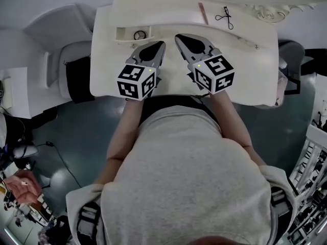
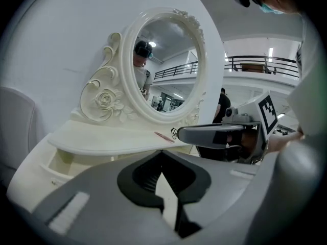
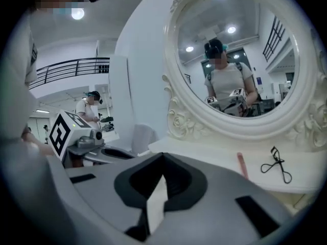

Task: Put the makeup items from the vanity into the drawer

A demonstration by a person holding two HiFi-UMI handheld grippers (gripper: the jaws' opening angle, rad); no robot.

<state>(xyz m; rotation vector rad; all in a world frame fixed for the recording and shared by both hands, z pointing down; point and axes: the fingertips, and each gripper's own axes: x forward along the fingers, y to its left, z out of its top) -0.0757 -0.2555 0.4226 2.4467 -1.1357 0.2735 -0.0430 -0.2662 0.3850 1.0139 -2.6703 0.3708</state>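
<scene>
inspector: state of the left gripper (image 2: 162, 153)?

assistant: fingers clenched, tips meeting, nothing between them. its own view shows only pale tabletop through the gap behind the tips.

inspector: and the right gripper (image 3: 163, 156)?

assistant: same finding. fingers clenched tip to tip, nothing grasped. from the head view the two grippers sit side by side over the front part of the vanity (image 1: 245, 70), near each other but apart, tips pointing towards the mirror (image 2: 163, 60). whether either touches the tabletop cannot be told.

inspector: location of the makeup items?

assistant: two lie on the raised back shelf at the foot of the mirror. a pink stick (image 1: 203, 13) lies flat, running roughly front to back. an eyelash curler (image 1: 225, 17) lies just to its right, close by but not touching. both are ahead of the right gripper and well clear of its tips.

inspector: the drawer (image 1: 120, 34)?

assistant: open, at the left of the vanity, just ahead of the left gripper. one small dark round item (image 1: 139, 34) lies inside, near the middle. what it is cannot be made out.

inspector: anything else in frame?

assistant: the mirror has an ornate white frame with a carved rose at its lower left. the right gripper view shows the person reflected in it with both grippers.
</scene>
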